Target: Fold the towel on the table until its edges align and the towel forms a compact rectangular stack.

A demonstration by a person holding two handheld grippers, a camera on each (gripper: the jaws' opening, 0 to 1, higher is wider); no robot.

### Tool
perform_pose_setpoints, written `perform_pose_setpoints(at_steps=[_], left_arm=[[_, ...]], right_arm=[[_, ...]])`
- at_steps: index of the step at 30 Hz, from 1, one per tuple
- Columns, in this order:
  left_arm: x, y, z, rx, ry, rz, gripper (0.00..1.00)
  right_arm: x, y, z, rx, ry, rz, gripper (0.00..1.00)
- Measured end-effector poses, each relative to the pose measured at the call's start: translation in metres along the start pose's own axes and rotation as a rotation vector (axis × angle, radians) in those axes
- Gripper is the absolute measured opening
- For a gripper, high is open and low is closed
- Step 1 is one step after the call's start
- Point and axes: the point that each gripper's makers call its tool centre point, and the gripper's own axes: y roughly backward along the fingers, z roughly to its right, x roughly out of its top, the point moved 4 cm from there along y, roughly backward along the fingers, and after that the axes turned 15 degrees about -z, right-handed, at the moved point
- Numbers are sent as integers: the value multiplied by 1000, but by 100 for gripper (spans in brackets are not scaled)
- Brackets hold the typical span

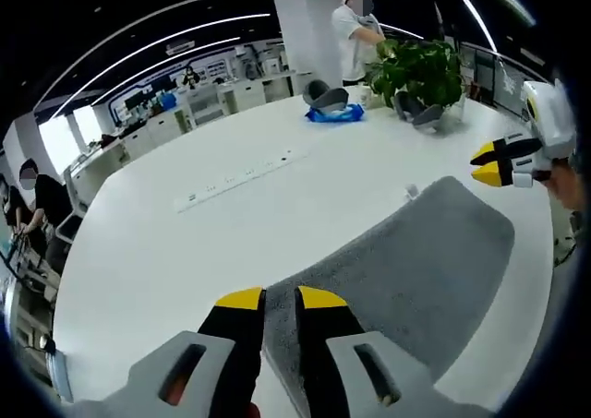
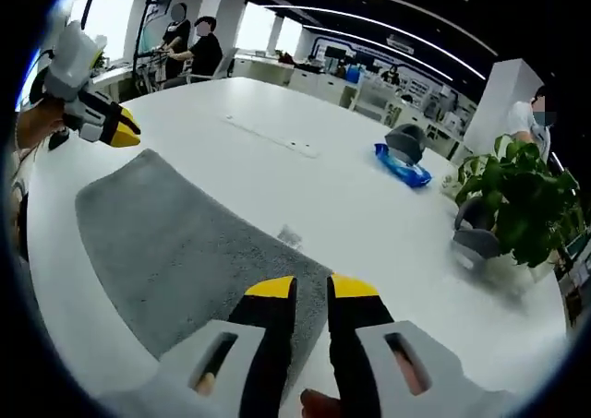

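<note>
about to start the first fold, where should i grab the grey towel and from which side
Grip the grey towel by its two near corners, one per hand-held gripper. It lies flat and unfolded, so come in low from the table edge nearest you and pinch the thin hem.

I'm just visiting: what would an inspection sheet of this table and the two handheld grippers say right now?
Surface: white table.
Job's things: grey towel lying flat, unfolded.
Clutter: blue item, potted plant, grey objects beside them.
Grippers: left gripper at one end of the towel, right gripper at the other, jaws slightly apart; grip not clear.
Cables: nothing seen; socket strip set in the table.
Surroundings: open office, people standing and seated.
</note>
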Motion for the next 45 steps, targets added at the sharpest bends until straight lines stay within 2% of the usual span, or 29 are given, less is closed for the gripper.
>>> perform_pose_setpoints(at_steps=[5, 6, 8, 11, 14, 19, 23, 24, 26, 29, 35, 37, 39, 45], left_arm=[[-4, -15, 5, -36, -30, -48, 8], [-6, -18, 6, -32, -49, -55, 3], [-12, -27, 4, -6, -107, -81, 1], [-25, -37, 12, -58, -63, -143, 1], [-31, -41, 15, -54, -81, -144, 1], [-32, -44, 15, -59, -142, -98, 1], [-31, -44, 14, -89, -136, -115, 1], [-31, -44, 15, -91, -159, -124, 1], [-30, -45, 16, -83, -190, -135, 1], [-28, -46, 18, -75, -262, -141, 1], [-26, -47, 17, -80, -266, -177, 1], [-26, -47, 17, -79, -268, -186, 1], [-26, -47, 17, -83, -272, -193, 1], [-26, -47, 17, -91, -267, -222, 1]], right_arm=[[-24, 9, -12, 17, -69, -68, 2], [-30, 11, -19, 48, -96, -86, 0], [-36, 13, -23, 55, -119, -91, 0], [-48, 12, -31, 63, -137, -134, 0], [-55, 10, -37, 106, -187, -167, 0], [-64, 5, -41, 124, -196, -225, 0], [-74, 0, -44, 133, -194, -282, 0], [-79, -1, -47, 142, -193, -327, 0], [-79, -4, -48, 135, -191, -318, 0], [-77, -6, -48, 123, -162, -343, 0], [-74, -8, -47, 117, -130, -431, 0], [-73, -9, -46, 126, -158, -466, 0], [-73, -9, -45, 135, -178, -479, 0], [-73, -9, -45, 143, -155, -494, 0]])
